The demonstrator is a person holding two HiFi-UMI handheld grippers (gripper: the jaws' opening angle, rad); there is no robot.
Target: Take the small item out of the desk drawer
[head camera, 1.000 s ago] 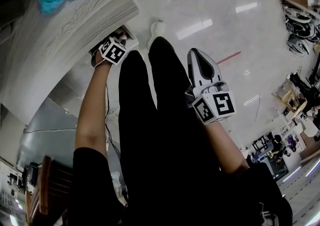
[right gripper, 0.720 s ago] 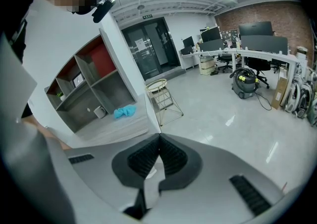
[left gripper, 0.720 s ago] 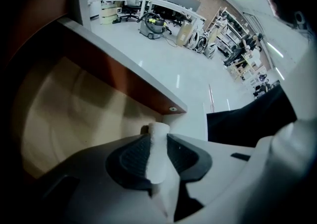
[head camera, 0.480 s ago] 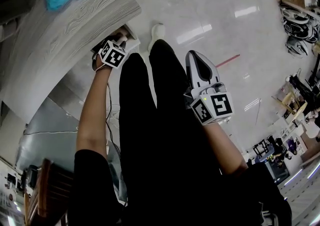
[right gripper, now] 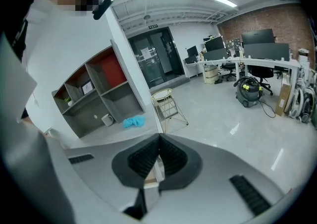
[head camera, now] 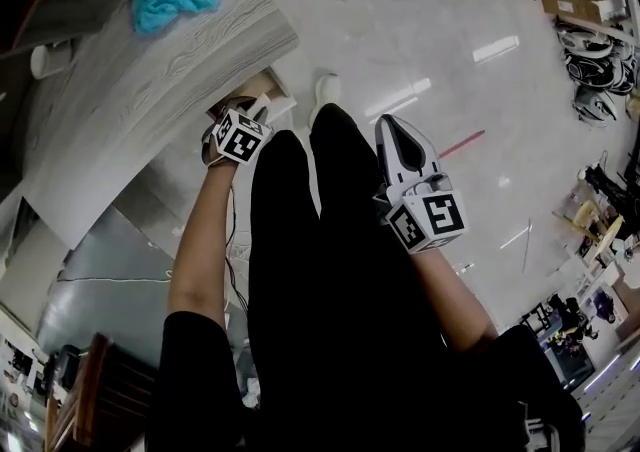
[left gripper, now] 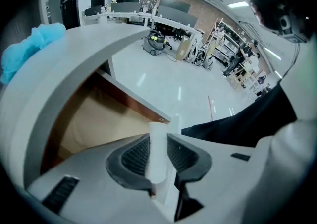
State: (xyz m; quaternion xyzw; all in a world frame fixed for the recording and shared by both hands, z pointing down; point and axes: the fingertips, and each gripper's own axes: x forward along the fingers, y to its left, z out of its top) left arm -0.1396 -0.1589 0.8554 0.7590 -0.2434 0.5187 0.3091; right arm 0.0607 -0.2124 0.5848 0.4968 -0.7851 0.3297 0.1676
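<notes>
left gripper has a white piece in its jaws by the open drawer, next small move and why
Probably lift the left gripper clear of the drawer, jaws kept closed: the small white item is clamped between them, with the open drawer right behind.

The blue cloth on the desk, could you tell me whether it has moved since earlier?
No. The blue cloth keeps its place on the desk top; only the head camera has shifted.
</notes>
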